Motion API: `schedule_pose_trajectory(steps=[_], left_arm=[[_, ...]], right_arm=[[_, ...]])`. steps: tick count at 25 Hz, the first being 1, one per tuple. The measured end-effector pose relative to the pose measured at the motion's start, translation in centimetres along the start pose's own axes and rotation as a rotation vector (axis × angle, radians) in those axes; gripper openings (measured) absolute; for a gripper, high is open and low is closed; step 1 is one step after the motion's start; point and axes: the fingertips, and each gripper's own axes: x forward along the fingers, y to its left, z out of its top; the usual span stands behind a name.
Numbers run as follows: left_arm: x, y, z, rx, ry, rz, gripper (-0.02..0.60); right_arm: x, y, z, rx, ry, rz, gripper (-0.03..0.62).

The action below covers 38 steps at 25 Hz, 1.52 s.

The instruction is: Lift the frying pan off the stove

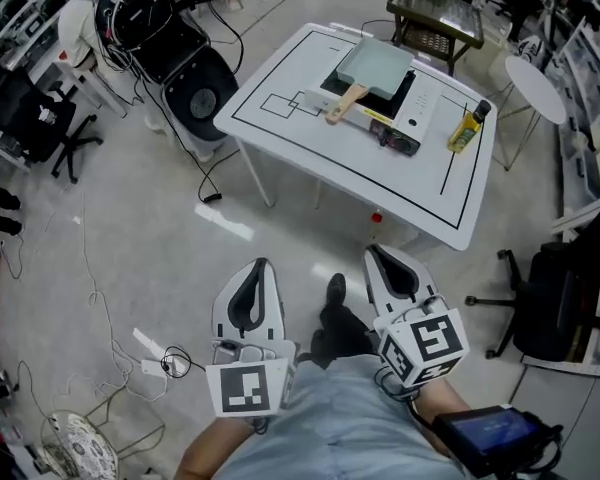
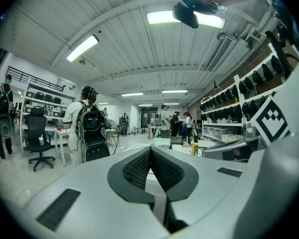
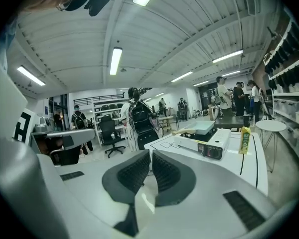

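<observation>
A square pale-green frying pan point(image 1: 375, 68) with a wooden handle point(image 1: 345, 103) sits on a white portable stove point(image 1: 410, 108) on the white table point(image 1: 310, 158). Both grippers are held low, close to the person's body and well short of the table. The left gripper point(image 1: 263, 264) is shut and empty, its pads meeting at the tip point(image 2: 150, 151). The right gripper point(image 1: 372, 253) is also shut with nothing between its pads point(image 3: 150, 154). The right gripper view shows the pan point(image 3: 205, 127) and stove point(image 3: 209, 144) ahead, to the right.
A yellow bottle point(image 1: 467, 128) stands on the table beside the stove. Black equipment cases point(image 1: 180, 58) and an office chair point(image 1: 40, 118) are on the left, a white stool point(image 1: 535, 88) and a dark chair point(image 1: 570, 298) on the right. Cables point(image 1: 130, 348) lie on the floor.
</observation>
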Motion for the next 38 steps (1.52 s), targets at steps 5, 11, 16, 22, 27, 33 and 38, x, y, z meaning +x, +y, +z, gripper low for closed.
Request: schedule_pose_trajectory(steps=[5, 11, 16, 22, 27, 33, 38], left_arm=[[4.2, 1.3, -1.4, 0.01, 0.035, -0.005, 0.017], [10.7, 3.0, -2.2, -0.033, 0.069, -0.015, 0.017], [16.7, 3.6, -2.1, -0.012, 0.09, -0.038, 0.017], [24.0, 4.0, -1.6, 0.017, 0.111, -0.054, 0.017], [28.0, 4.0, 0.3, 0.048, 0.101, -0.067, 0.017], [30.4, 3.3, 3.3, 0.07, 0.034, -0.101, 0.017], [32.4, 2.9, 4.1, 0.065, 0.014, -0.131, 0.017]], right_arm=[[3.7, -2.4, -0.7, 0.018, 0.022, -0.016, 0.05], [9.4, -5.0, -0.3, 0.035, 0.066, -0.012, 0.049], [13.7, -8.4, 0.6, 0.066, 0.086, -0.032, 0.05], [18.9, -12.9, 1.9, 0.096, 0.091, -0.037, 0.049], [21.4, -15.4, 4.4, 0.099, 0.054, -0.046, 0.05], [22.5, -17.0, 7.9, 0.08, -0.005, -0.064, 0.051], [23.2, -18.5, 9.5, 0.072, -0.025, -0.091, 0.05]])
